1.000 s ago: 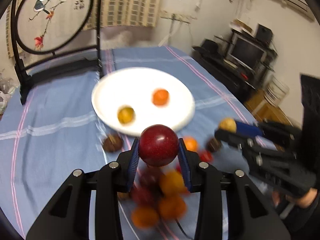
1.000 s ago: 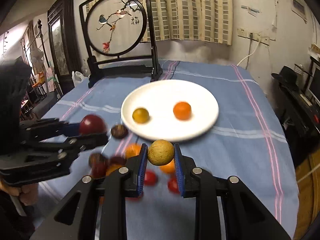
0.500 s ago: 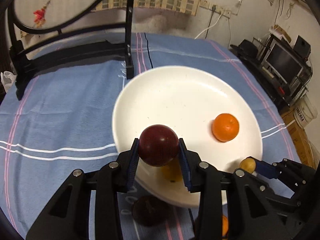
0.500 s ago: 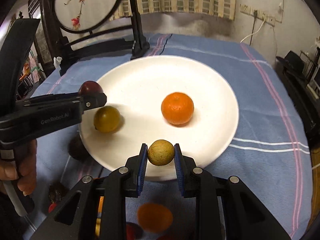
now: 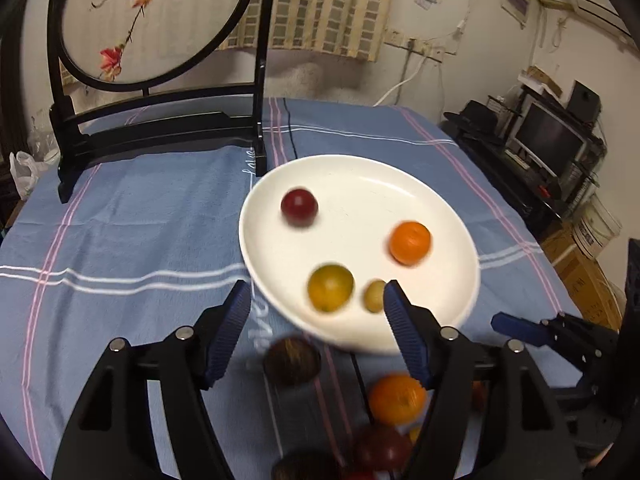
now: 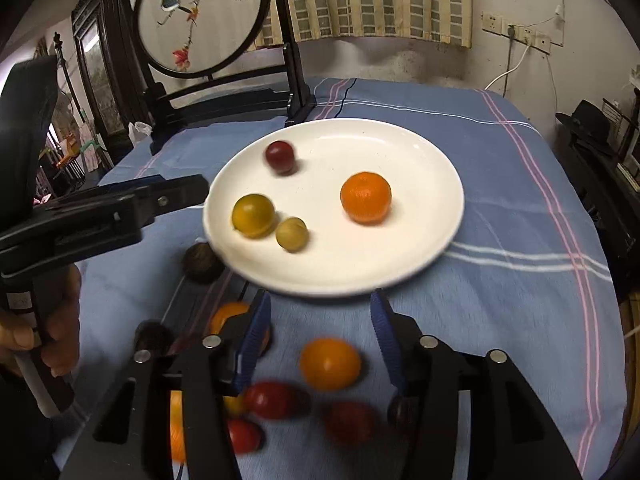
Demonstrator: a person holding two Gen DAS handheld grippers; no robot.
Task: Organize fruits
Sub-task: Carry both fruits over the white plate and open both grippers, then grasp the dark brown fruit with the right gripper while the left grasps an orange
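A white plate (image 5: 432, 200) (image 6: 424, 152) on the blue cloth holds a dark red fruit (image 5: 299, 207) (image 6: 280, 155), an orange (image 5: 410, 242) (image 6: 365, 197), a yellow-green fruit (image 5: 330, 287) (image 6: 253, 215) and a small tan fruit (image 5: 374, 295) (image 6: 292, 233). My left gripper (image 5: 316, 312) is open and empty at the plate's near rim. My right gripper (image 6: 318, 320) is open and empty just short of the plate. Loose fruits lie on the cloth under both grippers, among them an orange one (image 6: 329, 363) (image 5: 396, 399) and a dark brown one (image 5: 292, 360) (image 6: 201, 260).
A black-framed round embroidered screen (image 5: 160, 24) (image 6: 200, 20) stands at the back of the table. The right gripper shows at the right edge of the left wrist view (image 5: 560, 340); the left one at the left of the right wrist view (image 6: 100, 208). Furniture and a monitor (image 5: 548, 140) stand to the right.
Both grippers opened and pulled back. The dark red fruit left the left gripper and the tan fruit left the right gripper; both now lie on the plate.
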